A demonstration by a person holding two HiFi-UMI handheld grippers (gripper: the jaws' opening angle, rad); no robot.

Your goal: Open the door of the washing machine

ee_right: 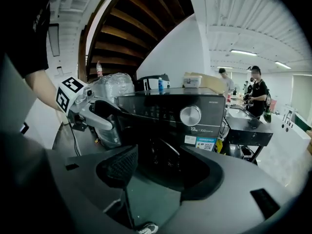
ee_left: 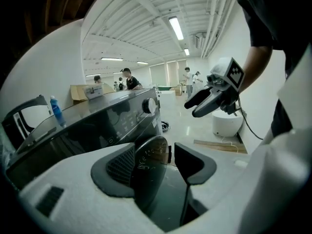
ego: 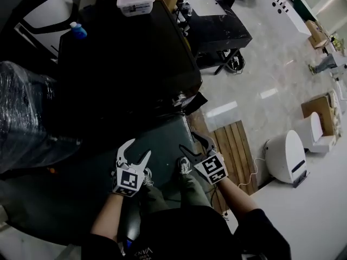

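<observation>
The door point(ee_left: 150, 162) of the washing machine point(ego: 124, 58) is the round dark glass low on the machine's front. In the left gripper view it shows as a tilted disc straight ahead of the left gripper point(ego: 139, 148), framed in the gap between the jaws. It seems to stand at an angle to the front panel, though whether it is ajar or only seen from the side I cannot tell. In the right gripper view the same dark round sits ahead of and below the right gripper point(ego: 187, 141), under the dial point(ee_right: 190, 115) and the label stickers.

The left gripper's jaws are spread wide with nothing held. The door lines up between them but looks apart from them, since the head view puts this gripper short of the machine's front. That aim suits an approach, with the gap readied to take the door's edge or handle. The handle itself is too dark to pick out.

The right gripper is likewise spread and empty. It hangs just beside the left one on its right, level with it and also pointed at the front. My guess is that it waits as a spare while the left leads.

Farther ahead of both, a blue bottle point(ego: 77, 30) and a white box point(ego: 135, 3) rest on the machine's top, clear of the door's swing.
</observation>
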